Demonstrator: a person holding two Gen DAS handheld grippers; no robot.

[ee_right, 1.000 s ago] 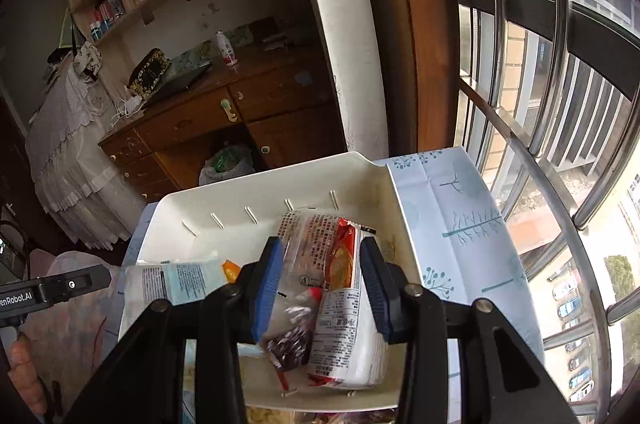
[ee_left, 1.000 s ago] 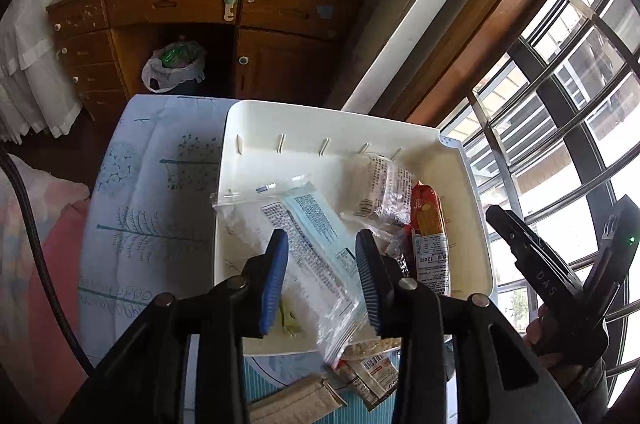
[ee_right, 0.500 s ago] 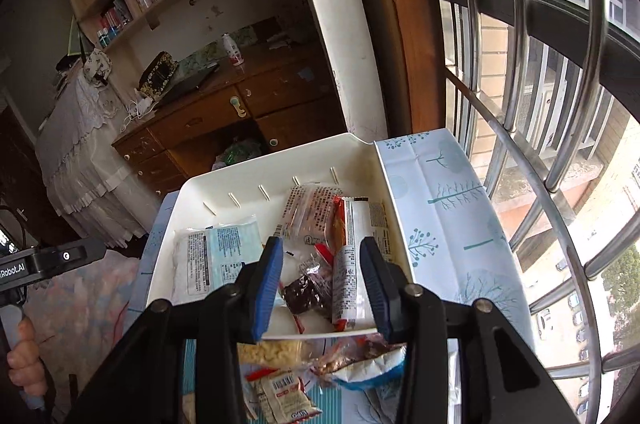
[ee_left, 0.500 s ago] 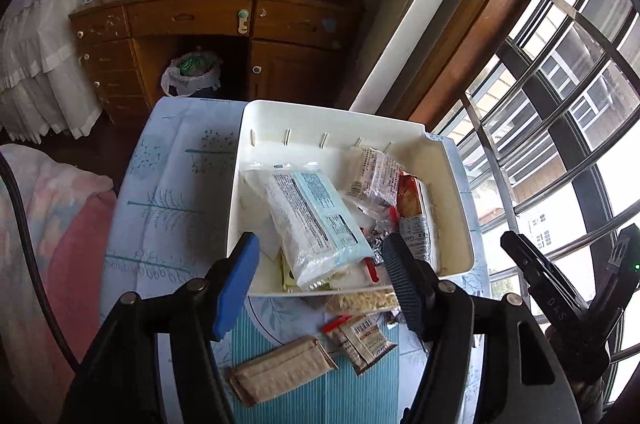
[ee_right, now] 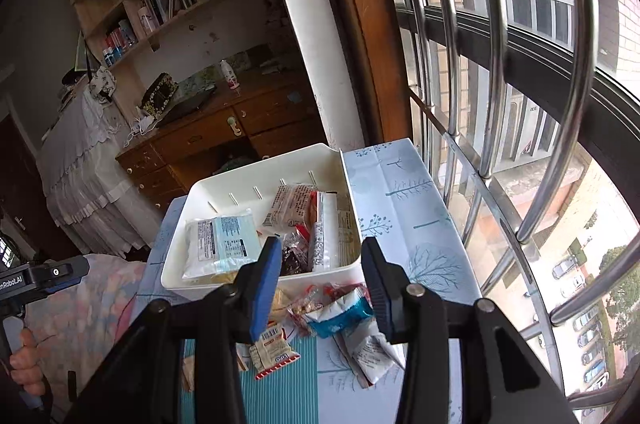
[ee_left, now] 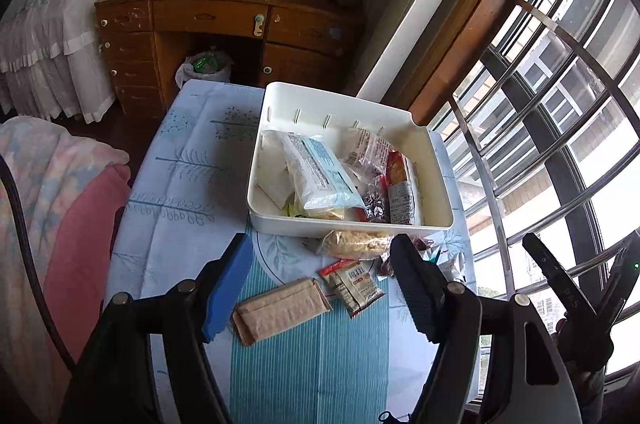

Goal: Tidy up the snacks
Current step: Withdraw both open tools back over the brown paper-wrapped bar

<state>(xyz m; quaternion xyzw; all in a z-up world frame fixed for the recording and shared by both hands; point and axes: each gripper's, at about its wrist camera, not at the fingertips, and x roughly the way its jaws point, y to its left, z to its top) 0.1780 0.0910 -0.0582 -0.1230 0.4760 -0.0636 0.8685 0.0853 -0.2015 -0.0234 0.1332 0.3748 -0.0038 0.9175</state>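
The white bin (ee_left: 348, 224) stands on the blue-patterned tablecloth and holds a white-and-blue packet (ee_left: 316, 171), an orange-red packet (ee_left: 400, 183) and a clear printed packet (ee_left: 368, 147). My left gripper (ee_left: 320, 288) hovers in front of the bin, its jaws opening, with nothing between them. On the table below it lie a brown packet (ee_left: 280, 308), a small sachet (ee_left: 356, 284) and a puffed-snack bag (ee_left: 356, 244). My right gripper (ee_right: 320, 288) hangs open and empty before the bin (ee_right: 176, 264), above a blue-and-white packet (ee_right: 340, 312) and a white packet (ee_right: 368, 352).
A bed with a pink blanket (ee_left: 60, 216) borders the table's left side. Steel window bars (ee_right: 492, 103) run close along its right side. A wooden desk (ee_left: 224, 23) stands beyond the far end. A hand (ee_right: 24, 364) holds the left gripper's handle.
Both grippers drew back and upward from the bin. The left jaws spread apart and let go of the white-and-blue packet, which now lies in the bin. Loose snacks on the table came into view.
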